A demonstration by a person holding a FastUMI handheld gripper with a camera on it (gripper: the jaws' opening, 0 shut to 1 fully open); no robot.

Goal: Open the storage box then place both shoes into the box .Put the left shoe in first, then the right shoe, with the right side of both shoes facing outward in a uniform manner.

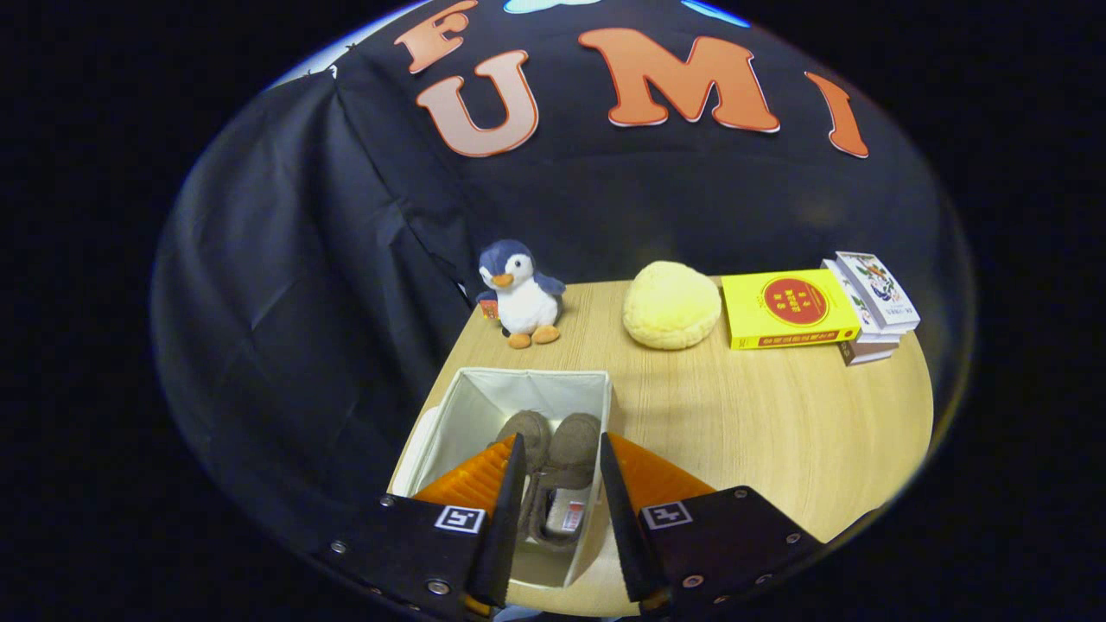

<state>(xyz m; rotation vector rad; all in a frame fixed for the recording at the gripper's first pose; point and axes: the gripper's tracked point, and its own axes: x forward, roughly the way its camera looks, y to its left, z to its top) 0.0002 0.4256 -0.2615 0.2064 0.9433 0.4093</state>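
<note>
Wooden table bears a box of shoes (jaws released above).

gripper: hand-held, two-finger unit. two long, narrow fingers, each with a fine serrated edge along its inner face; the fingers stand parted with a gap between them. outside each finger, a ribbed wedge-shaped block tapering toward the tip. behind these, two flat black base plates, each bearing one square black-and-white fiducial marker near its inner front corner. round silver screws set along the plate edges.
</note>
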